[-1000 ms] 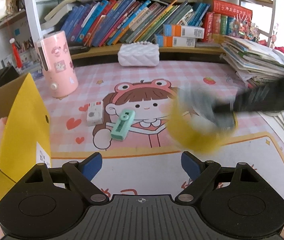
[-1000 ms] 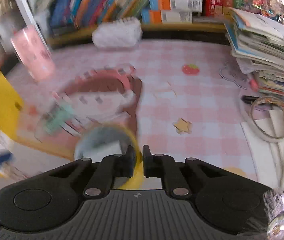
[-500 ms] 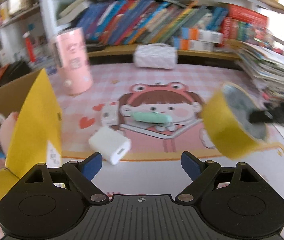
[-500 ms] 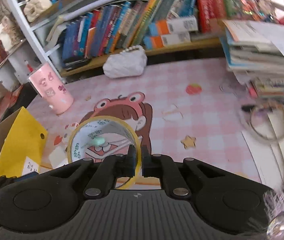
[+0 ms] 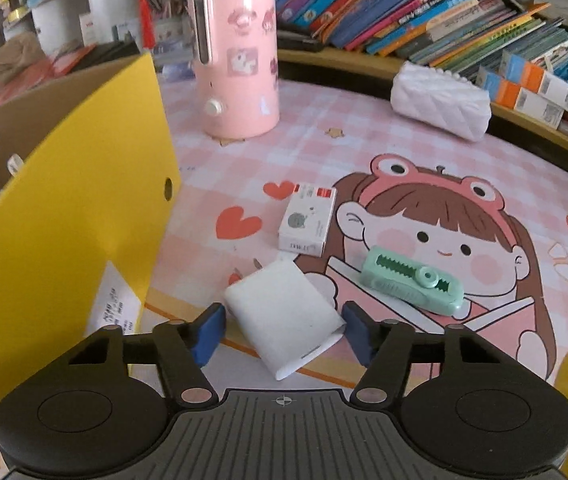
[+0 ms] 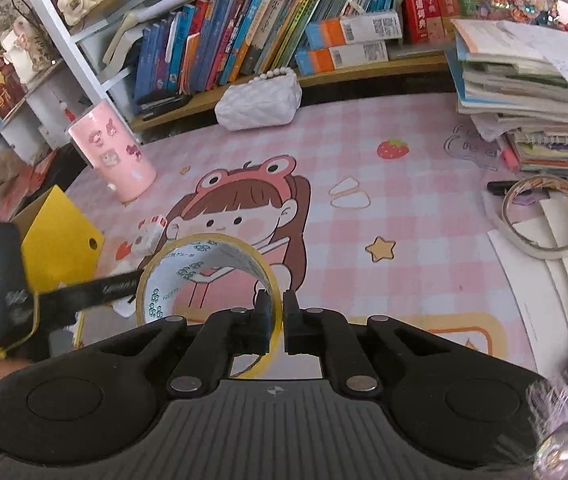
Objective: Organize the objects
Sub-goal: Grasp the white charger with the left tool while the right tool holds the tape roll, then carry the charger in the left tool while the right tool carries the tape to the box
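Observation:
My left gripper [image 5: 284,330] is open, its blue fingertips on either side of a white charger block [image 5: 284,316] lying on the pink mat. A small white box [image 5: 307,219] and a mint green clip [image 5: 414,286] lie just beyond it. My right gripper [image 6: 277,316] is shut on the rim of a yellow tape roll [image 6: 208,276] and holds it above the mat. The open yellow cardboard box [image 5: 72,216] stands to the left; it also shows in the right wrist view [image 6: 62,240].
A pink cylinder [image 5: 238,60] stands at the back left, a white quilted pouch [image 5: 440,106] in front of the bookshelf. In the right wrist view a second tape roll [image 6: 544,216], a pen and a stack of books [image 6: 524,92] are on the right.
My left gripper moved forward and left, down to the white charger, which now sits between its fingers. My right gripper holds the tape roll steadier and slightly lower.

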Available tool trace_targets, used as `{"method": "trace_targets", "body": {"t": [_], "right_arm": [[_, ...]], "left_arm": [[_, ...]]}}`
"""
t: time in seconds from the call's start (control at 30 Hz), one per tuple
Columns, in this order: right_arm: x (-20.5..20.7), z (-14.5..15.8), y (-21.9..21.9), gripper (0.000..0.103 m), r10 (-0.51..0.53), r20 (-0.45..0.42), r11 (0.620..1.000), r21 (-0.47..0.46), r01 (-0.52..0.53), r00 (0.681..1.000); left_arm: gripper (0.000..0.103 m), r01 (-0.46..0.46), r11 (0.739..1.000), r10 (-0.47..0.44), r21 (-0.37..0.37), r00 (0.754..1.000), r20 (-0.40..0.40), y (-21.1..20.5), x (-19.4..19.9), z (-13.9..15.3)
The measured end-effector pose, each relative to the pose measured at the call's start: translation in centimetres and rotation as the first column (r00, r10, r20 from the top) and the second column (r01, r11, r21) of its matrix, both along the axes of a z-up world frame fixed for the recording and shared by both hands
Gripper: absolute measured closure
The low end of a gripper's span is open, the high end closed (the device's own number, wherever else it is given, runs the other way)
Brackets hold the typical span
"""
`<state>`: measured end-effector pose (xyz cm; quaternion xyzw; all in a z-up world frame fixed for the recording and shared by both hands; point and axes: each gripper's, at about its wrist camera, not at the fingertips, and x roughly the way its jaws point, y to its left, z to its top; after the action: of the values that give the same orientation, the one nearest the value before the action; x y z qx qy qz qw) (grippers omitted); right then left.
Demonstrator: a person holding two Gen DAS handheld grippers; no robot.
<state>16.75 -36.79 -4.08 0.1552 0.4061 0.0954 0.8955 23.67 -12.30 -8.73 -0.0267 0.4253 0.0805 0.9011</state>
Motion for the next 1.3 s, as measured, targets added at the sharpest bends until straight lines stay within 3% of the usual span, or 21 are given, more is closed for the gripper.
{"method": "trace_targets", "body": {"t": [0.13,0.2,0.33,0.57,0.8,1.1,1.3], "right_arm": [[0.1,-0.3,-0.2,0.097,-0.005,-0.019,1.0,-0.003,0.005,1.0],[0.2,-0.5,-0.3,0.097,-0.015,-0.028,1.0,-0.006,0.015,0.999],[0.1,-0.6,-0.2,0.097,-0.018,-0.037,1.0,-0.024,0.017,0.999],[-0.7,-0.7,1.5,0.097,-0.01,-0.055,0.997,-0.081,0.005,0.998],[-2.5,-0.1,3.5,0.097,-0.013,-0.055,0.995,-0.103,0.008,0.998],[-5.1,0.3,7.4,0.097,0.006,-0.063,0.992,-0.123,-0.013,0.998],[-7.0,0.8,11.2,0.097,0.056,-0.057,0.99,-0.128,-0.063,0.997]], "left_arm": [[0.058,0.032,0.999,-0.032,-0.002,0.999,0.012,-0.4,-0.4,0.1],[0.06,0.051,0.999,-0.051,-0.013,0.999,0.003,-0.4,-0.6,0.3],[0.062,0.103,0.994,-0.101,-0.046,0.994,0.032,-0.1,-2.1,1.6],[0.062,0.207,0.962,-0.19,-0.18,0.976,0.108,1.1,-6.2,5.1],[0.062,0.241,0.932,-0.211,-0.272,0.968,0.137,2.6,-9.4,6.8],[0.062,0.25,0.922,-0.214,-0.295,0.965,0.15,6.3,-13.1,7.3],[0.062,0.195,0.932,-0.152,-0.305,0.975,0.16,10.6,-15.9,7.7]]}}
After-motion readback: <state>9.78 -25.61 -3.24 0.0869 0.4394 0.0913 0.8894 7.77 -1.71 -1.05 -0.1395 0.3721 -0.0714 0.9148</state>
